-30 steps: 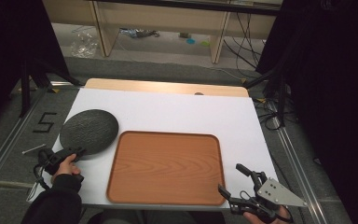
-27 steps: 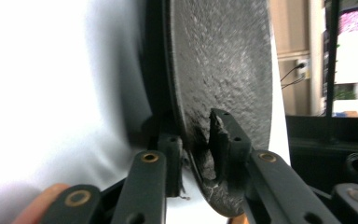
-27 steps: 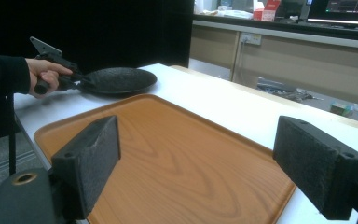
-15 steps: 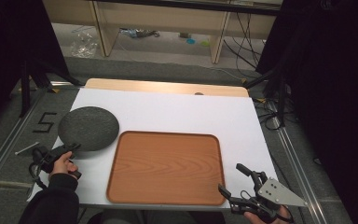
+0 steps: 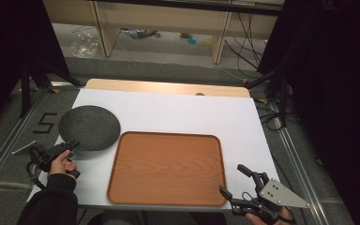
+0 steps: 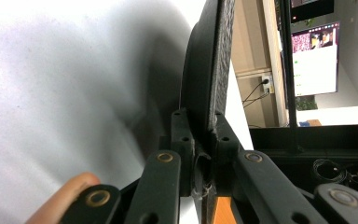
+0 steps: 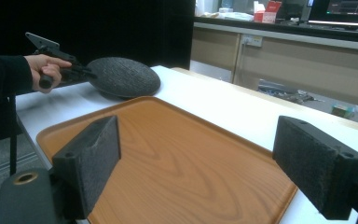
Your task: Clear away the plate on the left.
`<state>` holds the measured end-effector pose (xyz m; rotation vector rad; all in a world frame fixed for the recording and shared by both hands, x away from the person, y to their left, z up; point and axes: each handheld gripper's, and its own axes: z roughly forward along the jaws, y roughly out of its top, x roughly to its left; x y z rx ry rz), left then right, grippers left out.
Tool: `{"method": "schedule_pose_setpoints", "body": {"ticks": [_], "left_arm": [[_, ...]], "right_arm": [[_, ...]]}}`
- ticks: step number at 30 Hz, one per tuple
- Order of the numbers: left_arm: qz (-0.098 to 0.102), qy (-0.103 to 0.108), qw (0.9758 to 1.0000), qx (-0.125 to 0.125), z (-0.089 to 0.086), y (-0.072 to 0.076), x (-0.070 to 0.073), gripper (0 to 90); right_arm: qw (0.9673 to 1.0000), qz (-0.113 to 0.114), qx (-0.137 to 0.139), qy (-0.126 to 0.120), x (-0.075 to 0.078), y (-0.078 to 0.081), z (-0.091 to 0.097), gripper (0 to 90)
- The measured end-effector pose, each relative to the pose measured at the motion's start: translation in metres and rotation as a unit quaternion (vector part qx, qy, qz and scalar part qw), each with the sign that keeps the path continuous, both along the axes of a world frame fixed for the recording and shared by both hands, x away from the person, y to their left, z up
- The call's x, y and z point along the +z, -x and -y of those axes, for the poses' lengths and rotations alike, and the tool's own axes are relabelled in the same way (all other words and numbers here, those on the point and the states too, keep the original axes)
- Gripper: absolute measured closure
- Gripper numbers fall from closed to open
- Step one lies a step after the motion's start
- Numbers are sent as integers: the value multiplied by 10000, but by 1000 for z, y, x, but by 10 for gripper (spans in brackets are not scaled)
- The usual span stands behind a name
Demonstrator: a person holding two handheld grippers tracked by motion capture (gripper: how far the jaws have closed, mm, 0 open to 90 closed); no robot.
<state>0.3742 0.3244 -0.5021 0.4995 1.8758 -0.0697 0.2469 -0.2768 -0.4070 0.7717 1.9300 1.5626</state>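
Note:
A dark grey round plate [image 5: 89, 127] lies at the left of the white table, just beyond the top-left corner of the wooden tray [image 5: 166, 137]. My left gripper [image 5: 72, 145] is shut on the plate's near rim; in the left gripper view the plate [image 6: 209, 70] runs edge-on between the jaws [image 6: 200, 135]. My right gripper [image 5: 232, 179] hovers open at the tray's near right corner. In the right gripper view its pads [image 7: 93, 158] stand wide apart over the tray [image 7: 177, 154] with nothing between them. That view also has the plate [image 7: 121, 77] and the left gripper [image 7: 81, 71] farther off.
A white sheet [image 5: 192, 115] covers the table, with a strip of bare wood [image 5: 168, 87] at its far edge. Shelving stands beyond the table, with litter on the floor there. Cables trail on the floor at the right [image 5: 272, 117]. A dark stand leg [image 5: 26, 89] rises at the left.
A second ago the plate was tilted up on the left gripper's side. It now lies flatter on the table, still held at the rim. The right gripper has not moved.

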Motion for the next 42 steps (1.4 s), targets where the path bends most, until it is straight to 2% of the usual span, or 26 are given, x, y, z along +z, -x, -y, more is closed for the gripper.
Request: {"method": "schedule_pose_setpoints", "body": {"ticks": [6,8,11,13,14,15,17,18,19,20,21,26,27,28,29,30,32,33,34,35,36,37,40,41,42], "left_arm": [[111,37,9999,-103,1,-1,3,820],[170,165,9997,-89,1,0,4,820],[271,228,9993,-81,1,0,6,830],[357,284,9989,-124,1,0,8,825],[358,329,9988,-110,2,0,9,822],[377,384,9985,-122,2,1,10,821],[426,418,9981,-145,2,1,11,821],[497,367,9979,-209,3,1,12,822],[540,333,9976,-260,4,0,12,822],[543,379,9974,-273,6,0,14,823],[578,416,9969,-321,8,0,15,821],[688,460,9945,-636,21,0,20,824],[668,476,9944,-670,24,0,21,824],[519,396,9953,-712,28,-2,23,823],[550,404,9947,-775,31,-2,23,824],[540,446,9937,-876,36,-3,23,823],[565,423,9918,-1063,44,-3,23,822],[580,368,9904,-1196,51,-4,24,822],[634,429,9889,-1275,55,-4,24,828],[652,404,9876,-1372,58,-4,24,826],[587,325,9875,-1427,62,-4,25,827],[650,396,9855,-1519,67,-4,24,826],[549,355,9825,-1745,79,-4,24,823],[546,361,9819,-1775,82,-4,24,823],[573,400,9810,-1811,86,-4,23,824]], "right_arm": [[10000,-24,21,-11,0,0,1,161],[10000,-24,21,-10,1,1,1,160],[10000,-32,14,-9,0,1,1,160],[9998,-173,20,-37,0,2,1,160],[9999,-156,22,-51,0,2,0,160],[10000,-21,12,-19,1,1,1,160],[10000,-35,12,-6,0,1,1,160],[10000,-79,14,-17,0,1,1,160],[10000,-9,7,-15,0,1,1,160],[9999,-132,23,-47,1,2,1,160],[10000,-55,45,-26,1,1,1,159],[9999,-95,43,17,1,1,2,159],[10000,-65,29,-28,0,1,1,159],[9999,-105,30,24,0,1,2,159],[9999,-152,-1,-12,0,2,0,159],[10000,-13,-7,36,0,1,1,159],[10000,-12,-9,35,0,1,1,159],[9999,-144,-6,2,0,2,1,159],[9999,-163,-13,-24,0,2,1,159],[9998,-186,8,-55,0,2,1,159],[9998,-186,-9,-16,0,3,2,159],[9998,-187,1,-18,0,3,2,159],[9999,-140,-13,-36,0,3,0,159],[9999,-152,-5,-34,0,3,1,159],[10000,-73,-2,-6,0,2,1,159]]}}
